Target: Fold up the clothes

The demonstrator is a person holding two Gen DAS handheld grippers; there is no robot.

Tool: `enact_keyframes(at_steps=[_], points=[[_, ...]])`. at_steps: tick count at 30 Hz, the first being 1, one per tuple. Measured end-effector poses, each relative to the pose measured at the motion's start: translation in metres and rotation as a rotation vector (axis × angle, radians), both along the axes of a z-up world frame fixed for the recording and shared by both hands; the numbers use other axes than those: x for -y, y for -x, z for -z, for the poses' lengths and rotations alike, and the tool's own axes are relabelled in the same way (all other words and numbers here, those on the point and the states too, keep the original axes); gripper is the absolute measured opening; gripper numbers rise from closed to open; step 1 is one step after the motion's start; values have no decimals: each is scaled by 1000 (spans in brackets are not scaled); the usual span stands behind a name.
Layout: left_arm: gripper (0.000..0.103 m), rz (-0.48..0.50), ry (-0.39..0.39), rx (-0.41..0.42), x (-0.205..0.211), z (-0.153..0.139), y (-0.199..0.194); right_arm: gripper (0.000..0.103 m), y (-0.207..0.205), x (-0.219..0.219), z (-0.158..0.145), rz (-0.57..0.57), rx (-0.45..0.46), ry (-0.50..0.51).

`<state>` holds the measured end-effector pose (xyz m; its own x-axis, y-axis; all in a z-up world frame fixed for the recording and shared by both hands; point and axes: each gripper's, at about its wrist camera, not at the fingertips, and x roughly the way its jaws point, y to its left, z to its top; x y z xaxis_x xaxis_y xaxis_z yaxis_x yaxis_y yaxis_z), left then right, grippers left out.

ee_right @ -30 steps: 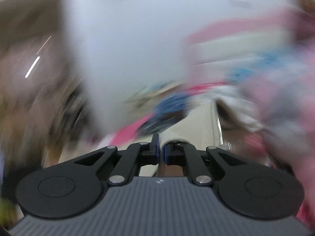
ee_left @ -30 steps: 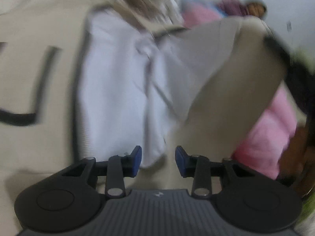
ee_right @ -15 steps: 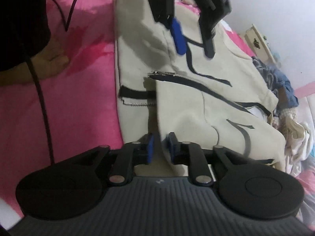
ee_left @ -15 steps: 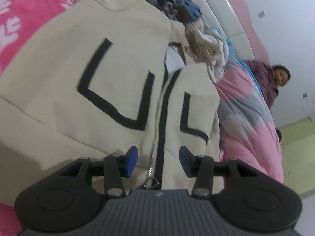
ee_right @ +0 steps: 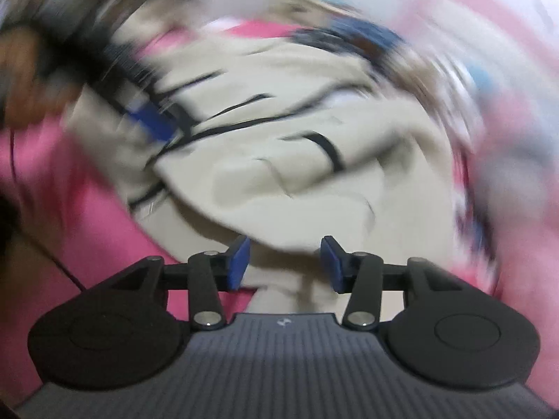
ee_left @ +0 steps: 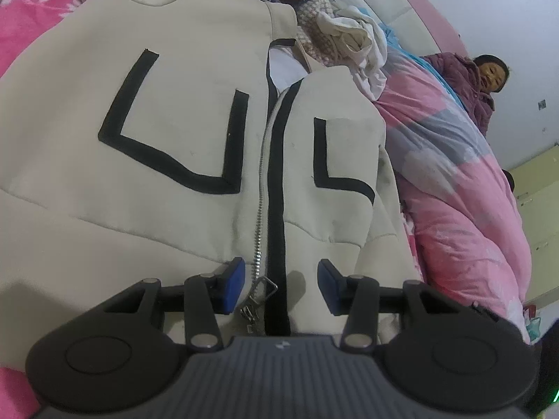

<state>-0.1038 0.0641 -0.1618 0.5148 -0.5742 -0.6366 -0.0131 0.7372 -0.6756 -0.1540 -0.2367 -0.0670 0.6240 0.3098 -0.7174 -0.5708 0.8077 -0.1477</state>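
Both tools (ee_left: pixel 279 288) (ee_right: pixel 284 262) gape over soft cream jacket (ee_left: pixel 174 181), black-striped, metal-zippered.

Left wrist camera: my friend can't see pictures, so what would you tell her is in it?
A cream zip-up jacket with black stripes lies flat on a pink bedspread, its zipper running toward the open left gripper, whose blue-padded jaws sit either side of the zipper's bottom end. Behind are piled clothes and a woman under a pink quilt.
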Motion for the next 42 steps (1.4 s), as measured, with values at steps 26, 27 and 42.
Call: enact_keyframes(at_steps=[26, 27, 42], points=[[46, -1, -34, -25, 7, 2, -3, 8, -97, 104, -98, 441, 322, 435], [46, 0, -33, -23, 7, 1, -3, 23, -111, 115, -111, 476, 341, 512], [46, 55, -77, -34, 16, -1, -7, 92, -81, 167, -105, 361, 184, 586]])
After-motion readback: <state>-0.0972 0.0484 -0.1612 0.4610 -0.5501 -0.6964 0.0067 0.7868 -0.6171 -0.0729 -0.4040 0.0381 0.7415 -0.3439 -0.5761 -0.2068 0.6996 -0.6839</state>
